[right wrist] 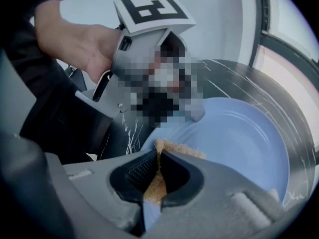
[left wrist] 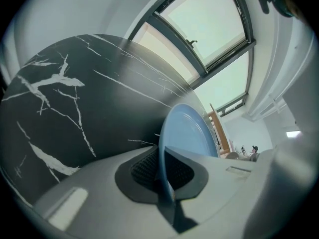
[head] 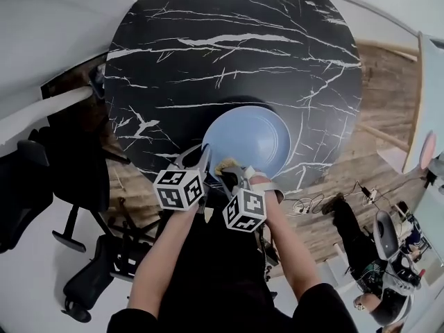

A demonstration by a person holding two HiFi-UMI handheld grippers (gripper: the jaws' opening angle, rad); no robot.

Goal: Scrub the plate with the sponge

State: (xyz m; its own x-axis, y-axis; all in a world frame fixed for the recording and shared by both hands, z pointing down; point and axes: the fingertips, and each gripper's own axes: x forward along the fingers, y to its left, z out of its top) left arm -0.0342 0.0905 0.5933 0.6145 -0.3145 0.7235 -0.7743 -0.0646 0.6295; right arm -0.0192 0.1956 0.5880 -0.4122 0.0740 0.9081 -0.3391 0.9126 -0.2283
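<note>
Right claw (right wrist: 158,172) pinching the sponge (right wrist: 174,149), left claw (left wrist: 162,173) clamped on the plate (head: 253,139) rim

Both claws work at the near edge of the black marbled bench (head: 208,61), where the blue plate lies. The tan sponge looks soft and light and will likely squash, so it wants a deep grip. The plate looks stiff, smooth, probably slippery and breakable, and its near rim is the sound hold.

A round black table (head: 208,61), veined in white like marble, stood on a wooden floor (head: 388,96). A pale blue plate (head: 257,141) sat on it, close to the near edge.
</note>
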